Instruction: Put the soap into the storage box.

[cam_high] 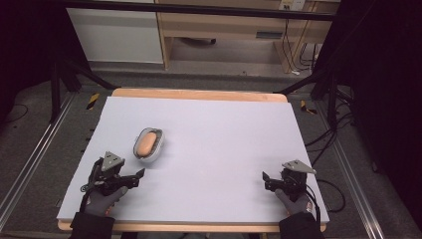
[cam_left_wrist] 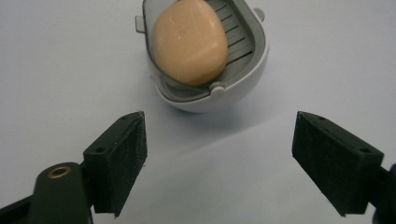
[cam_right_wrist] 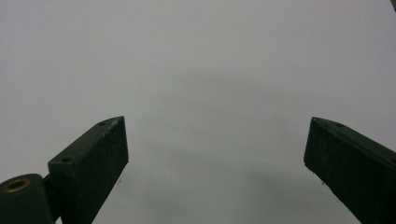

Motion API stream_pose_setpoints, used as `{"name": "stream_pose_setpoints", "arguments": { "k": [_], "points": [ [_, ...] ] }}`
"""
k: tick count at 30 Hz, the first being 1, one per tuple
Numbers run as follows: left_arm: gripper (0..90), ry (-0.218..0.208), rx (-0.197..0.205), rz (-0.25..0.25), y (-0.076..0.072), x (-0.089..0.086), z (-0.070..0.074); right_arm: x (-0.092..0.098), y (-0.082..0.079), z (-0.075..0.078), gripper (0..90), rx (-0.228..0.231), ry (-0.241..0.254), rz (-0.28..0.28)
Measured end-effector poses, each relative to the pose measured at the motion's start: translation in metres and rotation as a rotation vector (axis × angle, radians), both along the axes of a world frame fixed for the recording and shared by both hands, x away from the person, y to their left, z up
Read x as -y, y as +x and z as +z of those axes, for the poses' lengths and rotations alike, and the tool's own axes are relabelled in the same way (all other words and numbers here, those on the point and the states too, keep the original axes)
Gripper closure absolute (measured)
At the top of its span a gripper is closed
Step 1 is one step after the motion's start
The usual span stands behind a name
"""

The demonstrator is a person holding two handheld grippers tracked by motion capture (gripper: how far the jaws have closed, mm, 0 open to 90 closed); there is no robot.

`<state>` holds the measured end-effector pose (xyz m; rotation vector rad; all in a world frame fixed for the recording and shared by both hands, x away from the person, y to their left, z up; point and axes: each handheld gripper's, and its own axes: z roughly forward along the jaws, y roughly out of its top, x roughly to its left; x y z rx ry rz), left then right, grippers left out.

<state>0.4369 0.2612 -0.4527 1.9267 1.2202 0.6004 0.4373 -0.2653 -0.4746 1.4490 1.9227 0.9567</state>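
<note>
An orange oval soap bar [cam_high: 146,143] [cam_left_wrist: 189,43] lies in a grey and white soap dish [cam_high: 158,144] [cam_left_wrist: 245,58] on the left half of the white table top [cam_high: 219,144]. My left gripper [cam_high: 141,175] [cam_left_wrist: 219,140] is open just short of the dish, its jaws spread wide and empty, pointing at the dish. At the right front of the table my right gripper [cam_high: 264,178] [cam_right_wrist: 215,149] is open too, with nothing between its jaws, over bare white surface.
The table has a wooden rim [cam_high: 199,93] at its far edge. Beyond it stand a wooden desk [cam_high: 224,30] and cables [cam_high: 298,50] on the floor. Metal rails [cam_high: 30,164] run along both sides of the table.
</note>
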Motion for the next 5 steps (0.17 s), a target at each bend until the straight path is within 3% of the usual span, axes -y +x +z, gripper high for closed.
{"name": "stream_pose_setpoints", "arguments": {
  "k": [5],
  "points": [
    [17.2,0.024,-0.012,0.031,0.0003,-0.0066,-0.0056,0.001,-0.0003,-0.0006,6.5,-0.002,0.005,-0.005]
  ]
}}
